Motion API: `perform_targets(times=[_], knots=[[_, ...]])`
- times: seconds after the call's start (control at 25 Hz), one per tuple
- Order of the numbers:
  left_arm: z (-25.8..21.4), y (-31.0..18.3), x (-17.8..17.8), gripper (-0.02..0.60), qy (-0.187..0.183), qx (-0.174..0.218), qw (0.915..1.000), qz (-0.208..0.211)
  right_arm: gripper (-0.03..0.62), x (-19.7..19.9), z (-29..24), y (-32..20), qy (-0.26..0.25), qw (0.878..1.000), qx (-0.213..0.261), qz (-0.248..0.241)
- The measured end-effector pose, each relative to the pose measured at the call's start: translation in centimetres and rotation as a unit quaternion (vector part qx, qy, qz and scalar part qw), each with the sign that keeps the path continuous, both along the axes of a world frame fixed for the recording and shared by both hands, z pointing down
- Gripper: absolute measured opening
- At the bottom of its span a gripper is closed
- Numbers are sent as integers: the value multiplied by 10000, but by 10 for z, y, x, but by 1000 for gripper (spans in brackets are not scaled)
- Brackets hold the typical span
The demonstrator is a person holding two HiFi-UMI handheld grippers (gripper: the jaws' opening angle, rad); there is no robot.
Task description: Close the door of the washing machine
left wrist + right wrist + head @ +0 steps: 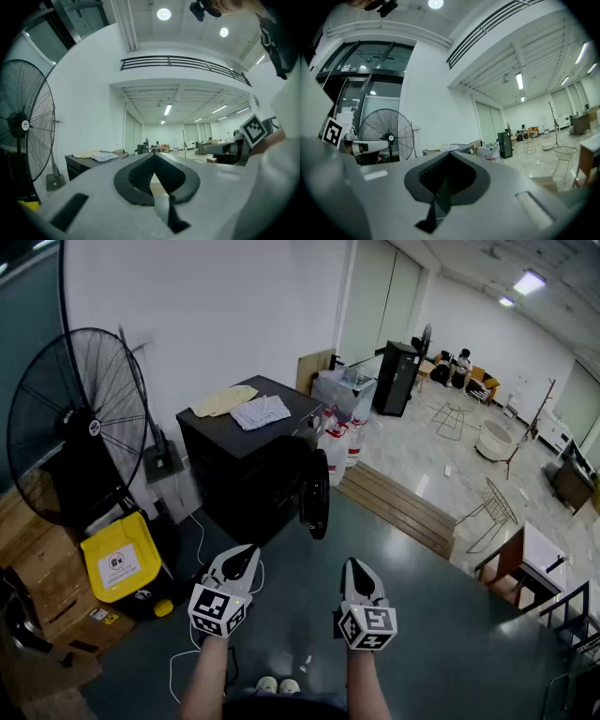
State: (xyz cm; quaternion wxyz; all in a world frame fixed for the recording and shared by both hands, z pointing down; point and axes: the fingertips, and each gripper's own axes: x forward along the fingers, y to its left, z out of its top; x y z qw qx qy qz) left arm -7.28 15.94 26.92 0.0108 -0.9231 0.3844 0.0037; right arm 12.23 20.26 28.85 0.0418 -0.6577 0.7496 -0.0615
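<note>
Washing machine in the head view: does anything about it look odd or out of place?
The round door of the washing machine stands swung open. Cloth or paper lies loose on its top. Nothing looks spilled.

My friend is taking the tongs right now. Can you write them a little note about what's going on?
Left tongs: shut, empty, held level.
Right tongs: shut, empty, level beside the left.
The black washing machine stands ahead by the wall. Its round door hangs open, and neither tongs touch it.
Done: nothing yet.
Left: reach the door and push it shut.
</note>
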Motion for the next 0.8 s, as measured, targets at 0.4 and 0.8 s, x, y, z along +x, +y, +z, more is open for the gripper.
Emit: perform_targets(times=[0.4,0.8], knots=[[5,-2,1,0,-40,-70,10000,-24,6,0,2,-3,-36,10000,-23,-46],[10,0,-2,0,-60,-112,9999,-66,6,-6,10,-3,-311,9992,-12,-245]])
